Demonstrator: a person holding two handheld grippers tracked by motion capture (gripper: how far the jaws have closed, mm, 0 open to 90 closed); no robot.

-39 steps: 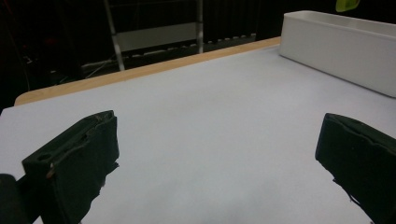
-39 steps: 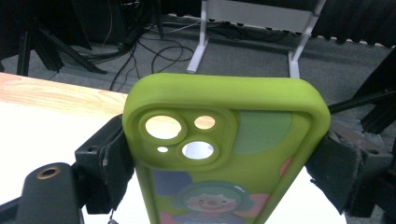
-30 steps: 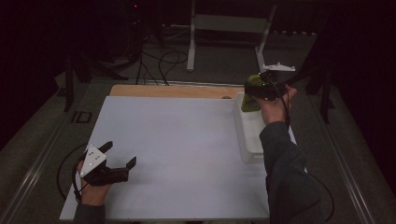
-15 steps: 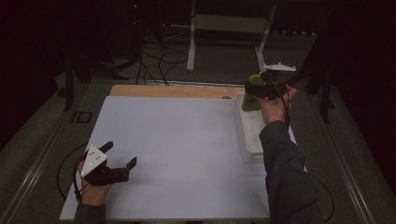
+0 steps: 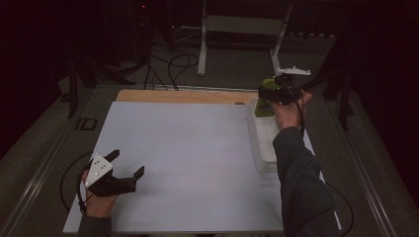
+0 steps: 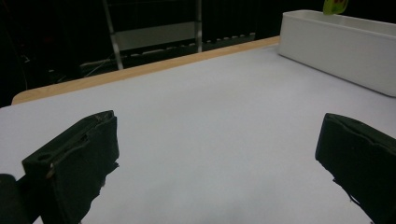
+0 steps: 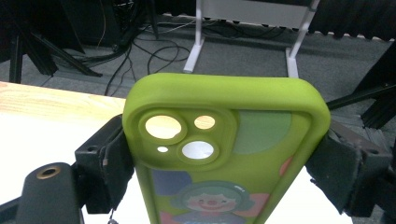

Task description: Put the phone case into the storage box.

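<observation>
Where the white sheet covering the counter (image 5: 197, 163) reaches its near left corner, well to the left of the white tray (image 5: 264, 143), the left hand-held gripper (image 5: 129, 165) rests low in the person's left hand (image 5: 99, 205), the grey three-cornered plate on top. Its jaws stand wide apart with nothing between them; the left gripper view shows bare white surface between the two black pads (image 6: 74, 163), with the tray's long white wall (image 6: 336, 51) far off toward the upper right and a strip of wood edge beyond the sheet.

Further right, the tray lies lengthwise along the right side of the counter, its far end close to the wooden strip. Above that far end of the tray, the right hand-held gripper (image 5: 269, 91) is raised in the person's right hand (image 5: 289, 111), the dark sleeve running back toward the near edge. Its jaws are clenched on a lime-green phone case (image 7: 224, 149), pressing on its two long sides. The case stands upright, camera cut-outs at the top and a cartoon clown face printed lower down. Whether the case's lower end touches the tray cannot be told. Behind the tray, past the counter's far edge, the floor carries cables and a white metal stand (image 5: 242, 29).
</observation>
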